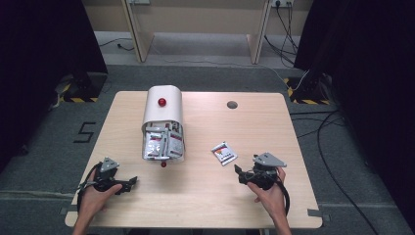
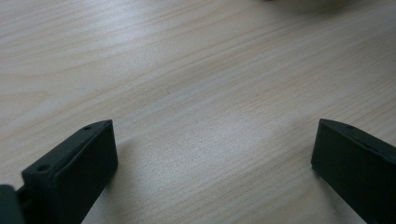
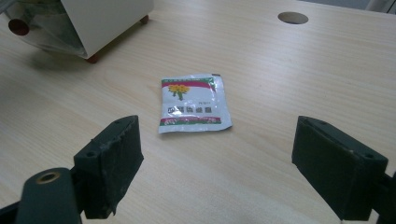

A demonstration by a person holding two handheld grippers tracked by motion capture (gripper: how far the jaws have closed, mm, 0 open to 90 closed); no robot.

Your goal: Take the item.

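1. Workspace: a light wooden table (image 1: 205, 196) carries a white container (image 1: 163, 122) lying on its side, its open end toward the person and packed with silvery packets (image 1: 161, 143). A red knob (image 1: 161, 102) sits on its upper face.
2. Item location: one loose sachet (image 1: 224, 153) lies flat on the table, apart from the container and to its right in the high view, just ahead of the right gripper (image 1: 243, 174). In the right gripper view the sachet (image 3: 194, 103) lies centred between and beyond the two jaws, touching neither.
3. Right gripper (image 3: 217, 158) state: jaws spread wide, nothing held.
4. Left gripper (image 1: 128, 183) state: in the left gripper view the left gripper (image 2: 212, 154) shows its jaws wide apart over bare wood, nothing between them. It rests near the table's front left, well apart from the sachet.
5. Handling judgement: the sachet appears light, thin and flexible, with a glossy printed film that is likely slippery. Lying flat, it offers little edge to pinch.
6. Recommended hold: take one sealed edge or a corner, preferably the near bottom edge facing the right gripper. Approach low and angle one jaw under the rim.
7. Caution: light closing force should suffice; a firm squeeze may crease the film or burst the contents.
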